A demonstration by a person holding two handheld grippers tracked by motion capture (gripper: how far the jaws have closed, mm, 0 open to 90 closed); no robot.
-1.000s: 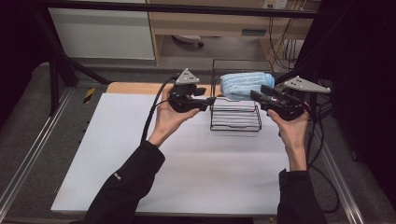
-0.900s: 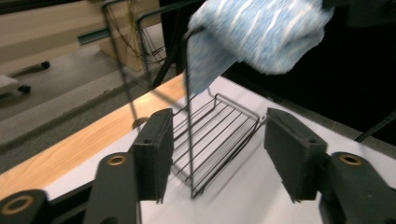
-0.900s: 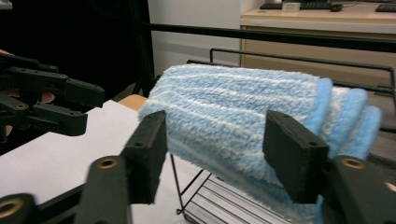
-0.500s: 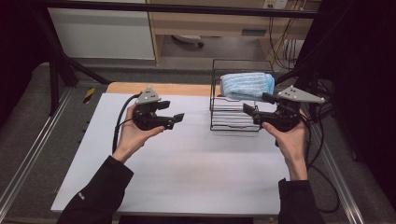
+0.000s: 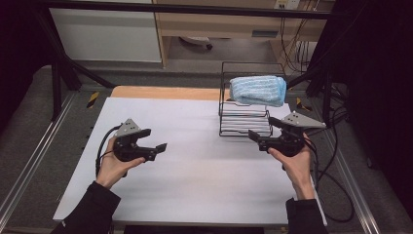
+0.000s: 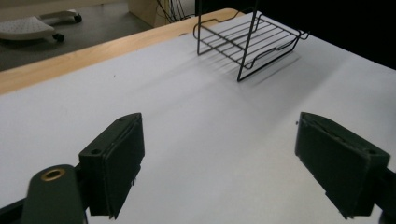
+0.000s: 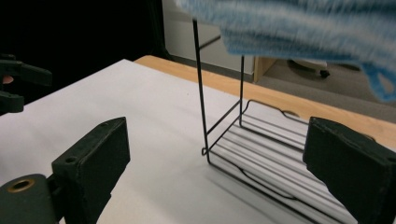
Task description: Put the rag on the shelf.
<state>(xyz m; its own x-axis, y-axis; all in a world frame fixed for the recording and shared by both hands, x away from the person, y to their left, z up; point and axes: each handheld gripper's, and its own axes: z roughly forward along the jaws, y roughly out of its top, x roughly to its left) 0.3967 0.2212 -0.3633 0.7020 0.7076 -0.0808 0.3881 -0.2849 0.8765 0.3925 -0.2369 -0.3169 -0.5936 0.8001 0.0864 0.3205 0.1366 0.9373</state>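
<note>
The left tongs (image 5: 158,147) stand apart with nothing between them, their jaws having just been opening, low over the left of the white worktop (image 5: 195,175), well apart from the rack. The right tongs (image 5: 254,137) also gape empty, just opened too, just beside the near right corner of the black wire rack (image 5: 243,122). A folded blue towel (image 5: 257,90) lies on the rack's top tier, at the worktop's far right.

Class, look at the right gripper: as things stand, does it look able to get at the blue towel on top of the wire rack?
Probably yes. The right gripper is open and empty beside the wire rack, and the blue towel lies uncovered on top, above the gripper.
</note>
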